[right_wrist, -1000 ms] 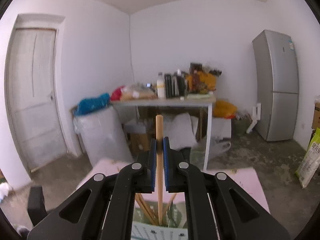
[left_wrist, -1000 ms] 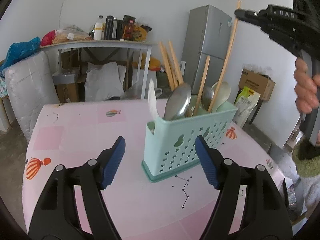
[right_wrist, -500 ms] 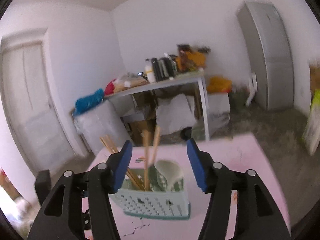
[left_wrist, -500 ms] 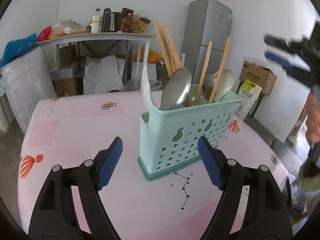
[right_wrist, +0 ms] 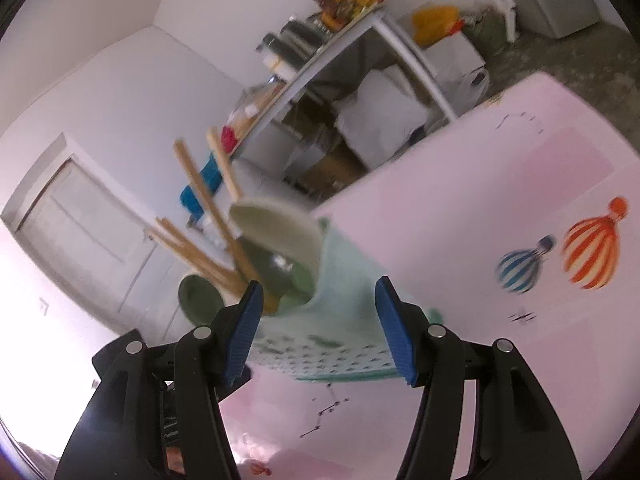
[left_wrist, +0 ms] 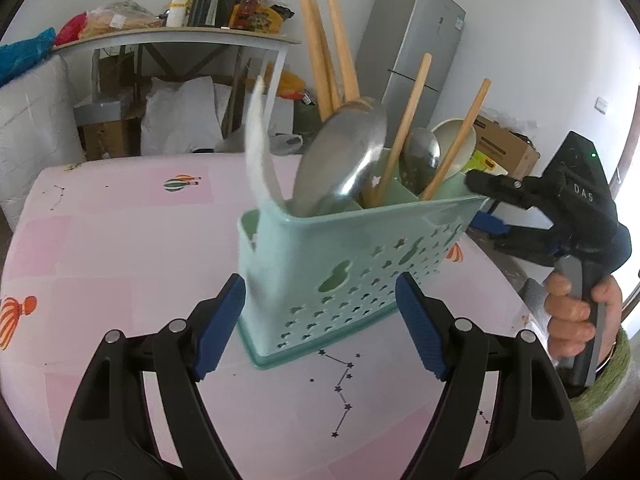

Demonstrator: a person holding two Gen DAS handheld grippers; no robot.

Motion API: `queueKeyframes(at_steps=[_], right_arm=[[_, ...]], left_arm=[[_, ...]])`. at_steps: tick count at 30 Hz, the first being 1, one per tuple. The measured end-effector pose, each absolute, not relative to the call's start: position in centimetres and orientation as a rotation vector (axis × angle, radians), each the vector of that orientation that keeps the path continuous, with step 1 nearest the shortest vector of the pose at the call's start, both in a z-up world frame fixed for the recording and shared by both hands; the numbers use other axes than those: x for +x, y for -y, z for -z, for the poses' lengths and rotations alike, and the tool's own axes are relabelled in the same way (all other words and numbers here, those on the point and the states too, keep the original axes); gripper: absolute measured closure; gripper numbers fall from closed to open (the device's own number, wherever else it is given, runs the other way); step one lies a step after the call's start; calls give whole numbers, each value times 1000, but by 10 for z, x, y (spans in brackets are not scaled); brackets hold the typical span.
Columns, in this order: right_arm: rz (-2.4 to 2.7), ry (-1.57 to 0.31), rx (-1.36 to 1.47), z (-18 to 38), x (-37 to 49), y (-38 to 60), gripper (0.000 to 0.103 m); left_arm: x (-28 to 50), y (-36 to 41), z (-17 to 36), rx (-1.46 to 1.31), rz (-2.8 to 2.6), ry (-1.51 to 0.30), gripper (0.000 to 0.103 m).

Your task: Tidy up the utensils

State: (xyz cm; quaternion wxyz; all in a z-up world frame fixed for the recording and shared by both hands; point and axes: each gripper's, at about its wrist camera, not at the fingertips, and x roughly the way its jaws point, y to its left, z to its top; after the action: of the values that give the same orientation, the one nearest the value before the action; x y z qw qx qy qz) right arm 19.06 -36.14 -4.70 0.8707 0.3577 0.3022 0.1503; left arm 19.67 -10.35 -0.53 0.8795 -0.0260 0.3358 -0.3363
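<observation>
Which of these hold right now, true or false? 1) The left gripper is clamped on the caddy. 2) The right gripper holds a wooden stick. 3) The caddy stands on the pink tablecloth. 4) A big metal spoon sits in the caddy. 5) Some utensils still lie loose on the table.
1) False. The left gripper is open, its pads either side of the teal caddy without pressing on it.
2) False. The right gripper, whose jaws have just been opening, holds nothing; the wooden sticks stand in the caddy.
3) True; it stands on the pink tablecloth.
4) True: the metal spoon leans in it.
5) False. No loose utensils show on the cloth.
</observation>
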Motion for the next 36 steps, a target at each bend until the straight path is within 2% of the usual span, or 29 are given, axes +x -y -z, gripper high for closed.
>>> queueKeyframes(at_steps=[14,30,36], right_arm=[[-264,-637,763,43,151,324,43],[-264,-649,783,42,158,326,43],[-149,-607,690,32,135,325,43]], left_arm=[[183,82,4,-46,680,-698,31],[165,79,3,-52,673,-704,31],[142,62,6,-48,638,-698,27]])
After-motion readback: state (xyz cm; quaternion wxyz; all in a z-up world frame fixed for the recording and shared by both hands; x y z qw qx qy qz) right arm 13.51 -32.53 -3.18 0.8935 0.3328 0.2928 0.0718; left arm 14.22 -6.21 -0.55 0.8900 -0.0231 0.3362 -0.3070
